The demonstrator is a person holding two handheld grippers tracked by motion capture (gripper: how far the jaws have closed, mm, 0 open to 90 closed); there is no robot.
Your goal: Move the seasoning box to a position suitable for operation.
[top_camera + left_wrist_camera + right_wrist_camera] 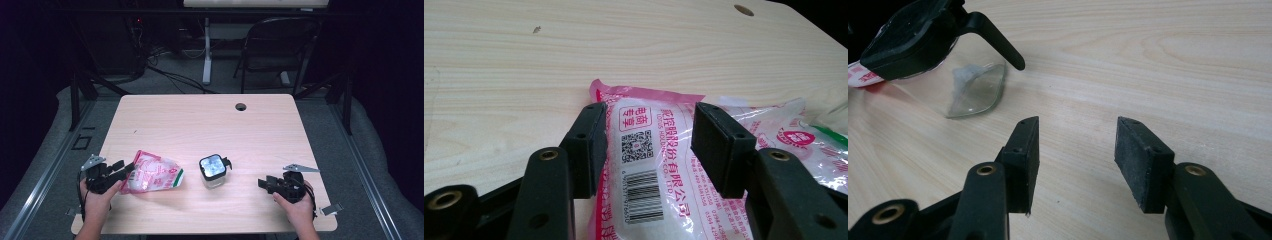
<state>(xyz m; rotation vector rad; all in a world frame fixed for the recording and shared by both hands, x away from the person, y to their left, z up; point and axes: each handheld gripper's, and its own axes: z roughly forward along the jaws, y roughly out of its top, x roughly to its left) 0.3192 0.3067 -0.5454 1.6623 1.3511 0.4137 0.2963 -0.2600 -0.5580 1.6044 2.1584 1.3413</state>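
A clear plastic bag (152, 174) with pink print and white contents lies flat at the table's front left. My left gripper (126, 170) is at the bag's left end. In the left gripper view the bag (649, 150) is wider than the gap and runs under both jaws; my left gripper (650, 112) is open over its barcode end. A small glass jar (213, 170) with a black clip lid stands upright near the middle. My right gripper (262, 184) is low at the front right and points toward the jar (968, 85); it is open (1078, 125) over bare wood.
The light wooden table (200, 125) has a round cable hole (241, 106) near its far edge. Beyond it stand a dark folding chair (280, 45) and a white desk leg (206, 50) on grey floor. Cables trail on the floor behind.
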